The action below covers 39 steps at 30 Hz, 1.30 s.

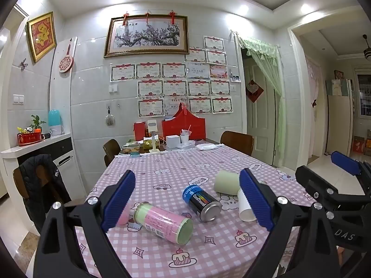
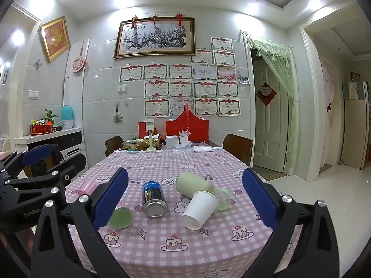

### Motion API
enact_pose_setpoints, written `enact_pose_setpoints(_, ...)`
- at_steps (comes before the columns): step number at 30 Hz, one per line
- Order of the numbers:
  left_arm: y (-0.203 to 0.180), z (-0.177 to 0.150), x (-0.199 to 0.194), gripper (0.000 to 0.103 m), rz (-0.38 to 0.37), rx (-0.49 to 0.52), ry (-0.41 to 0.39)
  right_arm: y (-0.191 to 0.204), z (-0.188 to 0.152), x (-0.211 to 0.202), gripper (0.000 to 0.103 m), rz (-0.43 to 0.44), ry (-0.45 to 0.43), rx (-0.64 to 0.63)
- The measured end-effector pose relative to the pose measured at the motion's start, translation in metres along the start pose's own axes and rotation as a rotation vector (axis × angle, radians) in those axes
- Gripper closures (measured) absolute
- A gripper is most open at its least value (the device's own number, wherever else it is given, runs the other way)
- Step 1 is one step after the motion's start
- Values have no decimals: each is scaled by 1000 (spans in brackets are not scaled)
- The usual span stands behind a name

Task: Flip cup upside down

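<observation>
A white paper cup (image 2: pixel 199 209) lies on its side on the pink checked tablecloth (image 2: pixel 185 243), mouth toward me; in the left wrist view it (image 1: pixel 245 206) is partly hidden behind my right-hand finger. A pale green cup (image 2: pixel 194 183) lies on its side just behind it, also seen in the left wrist view (image 1: pixel 226 181). My left gripper (image 1: pixel 186 199) is open and empty, above the near table edge. My right gripper (image 2: pixel 184 200) is open and empty, with the white cup between its fingers' lines of sight but farther away.
A blue and black can (image 2: pixel 154 199) and a pink and green can (image 1: pixel 163 222) lie on their sides near the cups. A small green lidded jar (image 2: pixel 223 198) sits right of the white cup. Boxes and clutter (image 2: pixel 185 129) fill the far end. Chairs (image 2: pixel 237 144) flank the table.
</observation>
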State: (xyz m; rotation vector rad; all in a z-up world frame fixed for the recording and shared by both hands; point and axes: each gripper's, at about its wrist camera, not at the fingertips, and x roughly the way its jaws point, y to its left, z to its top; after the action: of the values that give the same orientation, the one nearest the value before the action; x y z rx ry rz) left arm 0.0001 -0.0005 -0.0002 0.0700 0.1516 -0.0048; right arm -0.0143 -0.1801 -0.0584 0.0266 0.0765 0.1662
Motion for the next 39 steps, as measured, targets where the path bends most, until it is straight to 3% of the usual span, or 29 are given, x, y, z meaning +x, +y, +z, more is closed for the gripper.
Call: enact_pose_setpoints(39,6,3,-6,13,6,-9,-12,6,-3,3,8,2,-5,-8)
